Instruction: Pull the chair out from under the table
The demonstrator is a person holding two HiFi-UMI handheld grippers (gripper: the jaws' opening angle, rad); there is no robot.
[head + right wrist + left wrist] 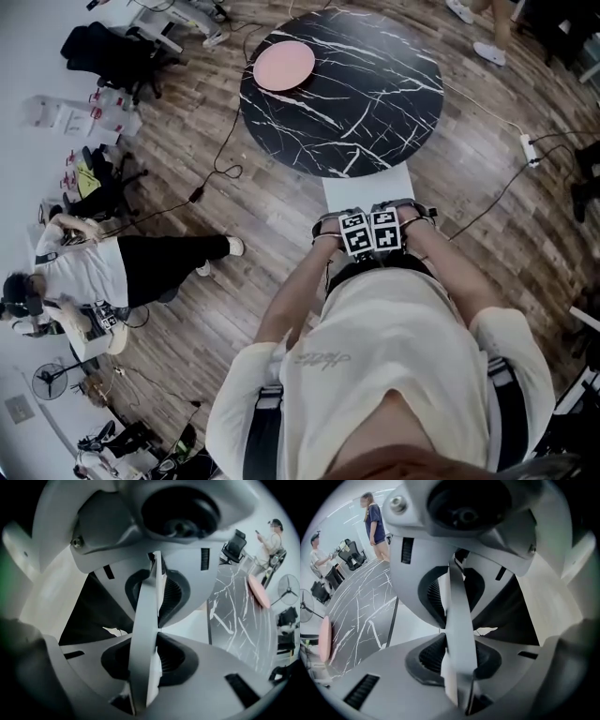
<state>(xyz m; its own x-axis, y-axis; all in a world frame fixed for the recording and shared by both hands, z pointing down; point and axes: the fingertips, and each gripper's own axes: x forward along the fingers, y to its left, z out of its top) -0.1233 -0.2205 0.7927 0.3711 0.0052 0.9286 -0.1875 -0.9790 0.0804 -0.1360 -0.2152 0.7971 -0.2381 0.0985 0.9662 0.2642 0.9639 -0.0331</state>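
Note:
The white chair (368,190) stands with its seat partly under the round black marble table (342,103). Both grippers sit side by side on the top of the chair back, pointing steeply down, just in front of the person's body. My left gripper (353,225) is shut on the thin pale chair back (457,597), whose edge runs between its ribbed pads (429,590). My right gripper (386,219) grips the same chair back (143,677) the same way. The chair's legs are hidden.
A pink plate (284,66) lies on the table's far left. Someone sits on the wooden floor at the left (103,272). Cables and a power strip (530,150) lie on the floor around the table. Dark office chairs (112,52) stand far left.

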